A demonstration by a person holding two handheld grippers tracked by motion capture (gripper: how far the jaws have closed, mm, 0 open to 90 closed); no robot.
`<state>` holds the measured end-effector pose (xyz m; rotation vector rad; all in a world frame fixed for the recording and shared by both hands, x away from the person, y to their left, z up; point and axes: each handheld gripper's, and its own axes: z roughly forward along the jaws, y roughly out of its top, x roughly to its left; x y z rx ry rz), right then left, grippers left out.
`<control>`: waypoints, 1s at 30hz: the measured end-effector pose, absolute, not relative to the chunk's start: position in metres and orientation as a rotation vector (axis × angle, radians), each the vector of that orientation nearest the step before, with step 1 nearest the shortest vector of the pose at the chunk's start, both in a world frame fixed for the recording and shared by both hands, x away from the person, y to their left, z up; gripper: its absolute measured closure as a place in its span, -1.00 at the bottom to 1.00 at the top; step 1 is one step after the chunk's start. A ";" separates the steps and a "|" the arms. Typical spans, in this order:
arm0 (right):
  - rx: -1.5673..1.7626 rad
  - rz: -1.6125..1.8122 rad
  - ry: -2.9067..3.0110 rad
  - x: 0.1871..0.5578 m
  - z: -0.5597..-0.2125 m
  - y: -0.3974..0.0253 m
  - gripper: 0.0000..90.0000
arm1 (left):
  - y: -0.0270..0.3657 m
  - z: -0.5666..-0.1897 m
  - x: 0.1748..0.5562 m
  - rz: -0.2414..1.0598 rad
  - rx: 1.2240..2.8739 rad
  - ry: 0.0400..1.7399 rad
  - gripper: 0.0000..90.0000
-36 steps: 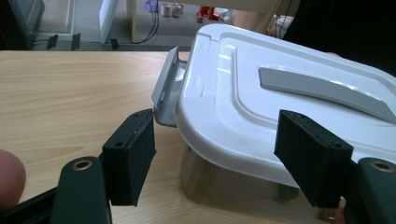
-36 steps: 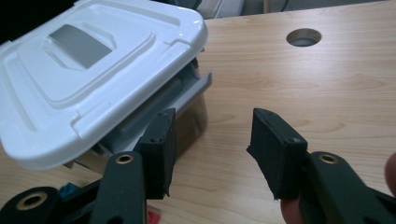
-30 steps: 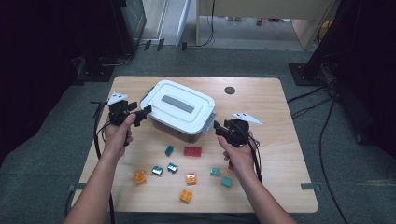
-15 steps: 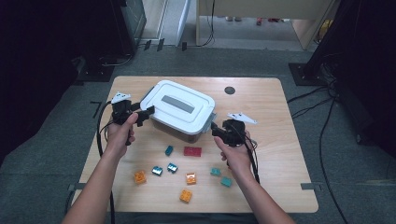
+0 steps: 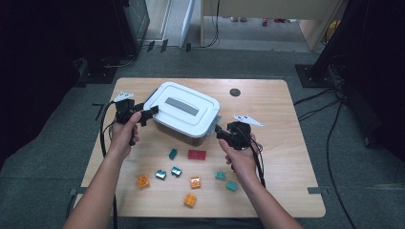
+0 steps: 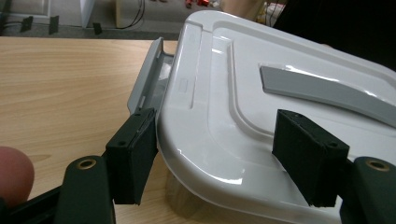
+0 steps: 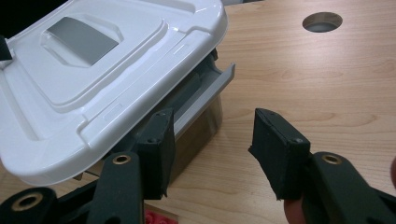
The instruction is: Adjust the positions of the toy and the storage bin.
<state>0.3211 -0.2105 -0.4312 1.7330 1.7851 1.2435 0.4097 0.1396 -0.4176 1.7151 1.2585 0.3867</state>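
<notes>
Storage box [image 5: 184,114] with a white lid [image 6: 261,112] sits on the table [image 5: 282,119], toward its far middle, between the two hands. At the left, the left hand-held gripper [image 5: 143,114] is at the box's left end with its jaws spread wide; in the left gripper view one black jaw stands just outside the lid's corner by the grey side latch [image 6: 144,88], and the other hangs over the lid top near the grey handle strip [image 6: 327,91]. Whether the jaws touch the lid cannot be told. In front of the box, loose small blocks lie scattered on the table: an orange one [image 5: 143,181], two blue ones [image 5: 160,174], a teal one [image 5: 173,153], a red flat one [image 5: 197,154], further orange ones [image 5: 195,182] and teal ones [image 5: 220,175]. At the right, the right hand-held gripper [image 5: 220,133] is at the box's right near corner, jaws also wide apart; in the right gripper view one jaw is beside the box wall under the grey right latch [image 7: 205,95], the other over bare table. A round hole [image 7: 322,21] is in the table beyond.
</notes>
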 end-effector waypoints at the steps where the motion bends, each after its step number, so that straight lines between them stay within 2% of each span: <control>1: 1.738 1.247 1.784 0.321 -0.431 -0.211 0.11 | 0.139 -0.418 0.408 0.392 1.718 1.256 -0.32; 12: 1.726 1.238 1.751 0.322 -0.426 -0.220 0.09 | 0.125 -0.419 0.384 0.348 1.725 1.196 -0.33; 30: 1.686 1.181 1.790 0.327 -0.428 -0.277 0.13 | 0.102 -0.416 0.332 0.288 1.796 1.004 -0.30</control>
